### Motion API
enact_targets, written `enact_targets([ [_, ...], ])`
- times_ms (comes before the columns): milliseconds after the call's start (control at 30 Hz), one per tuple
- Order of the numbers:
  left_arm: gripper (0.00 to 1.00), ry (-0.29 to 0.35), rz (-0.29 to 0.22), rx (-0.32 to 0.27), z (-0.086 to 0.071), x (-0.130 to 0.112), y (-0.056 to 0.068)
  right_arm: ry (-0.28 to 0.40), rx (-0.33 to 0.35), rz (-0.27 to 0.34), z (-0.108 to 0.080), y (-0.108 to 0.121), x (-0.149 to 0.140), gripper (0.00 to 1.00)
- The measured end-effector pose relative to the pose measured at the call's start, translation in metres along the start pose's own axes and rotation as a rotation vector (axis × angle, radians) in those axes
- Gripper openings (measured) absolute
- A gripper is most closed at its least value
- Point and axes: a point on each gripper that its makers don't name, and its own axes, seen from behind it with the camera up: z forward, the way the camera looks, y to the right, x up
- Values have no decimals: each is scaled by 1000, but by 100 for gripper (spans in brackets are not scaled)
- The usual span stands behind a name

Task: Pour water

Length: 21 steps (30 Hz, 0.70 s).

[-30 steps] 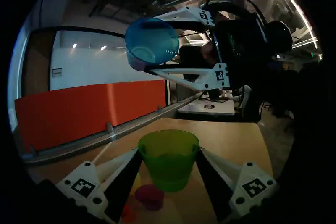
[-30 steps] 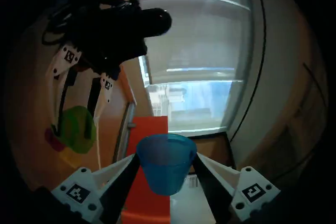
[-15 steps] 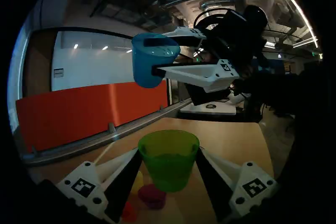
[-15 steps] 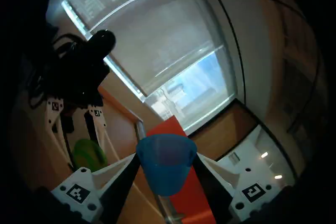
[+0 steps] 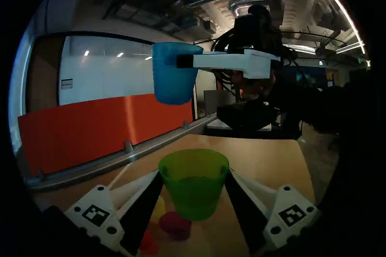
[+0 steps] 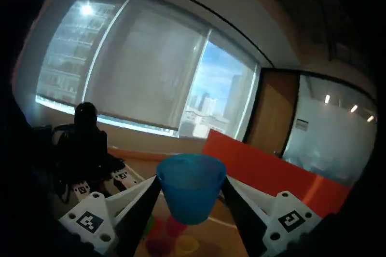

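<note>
My left gripper [image 5: 194, 176] is shut on an upright green cup [image 5: 194, 189], held low over the wooden table [image 5: 270, 160]. Above and beyond it, in the left gripper view, a blue cup [image 5: 172, 81] hangs upright in the right gripper [image 5: 172, 61], seen from the side. In the right gripper view my right gripper [image 6: 191, 182] is shut on that blue cup [image 6: 191, 196], its mouth level. The left gripper's marked fingers [image 6: 123, 176] show at lower left there. I cannot tell how much liquid either cup holds.
Small magenta [image 5: 174, 223], yellow [image 5: 158, 206] and red [image 5: 147, 245] cups sit on the table under the green cup. An orange partition [image 5: 96, 127] runs along the table's far left side. A person [image 5: 255, 88] stands behind the right gripper. Large windows [image 6: 144, 83] lie beyond.
The right gripper has rolled back from a sideways tilt to level, bringing the blue cup from tipped over the green cup to upright. The left gripper and green cup stayed still.
</note>
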Motion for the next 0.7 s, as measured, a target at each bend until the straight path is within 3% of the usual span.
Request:
enact_targets([
  [167,85,-3,4,-1,2,-1,1,3,16,127,1,1,-3,89],
  [267,85,-6,4,-1,2,-2,1,11,17,164,0,4,-2,89],
  [700,85,-40,12,16,-4,-10,-5,-30,-15,179,-11,14,-27,89],
])
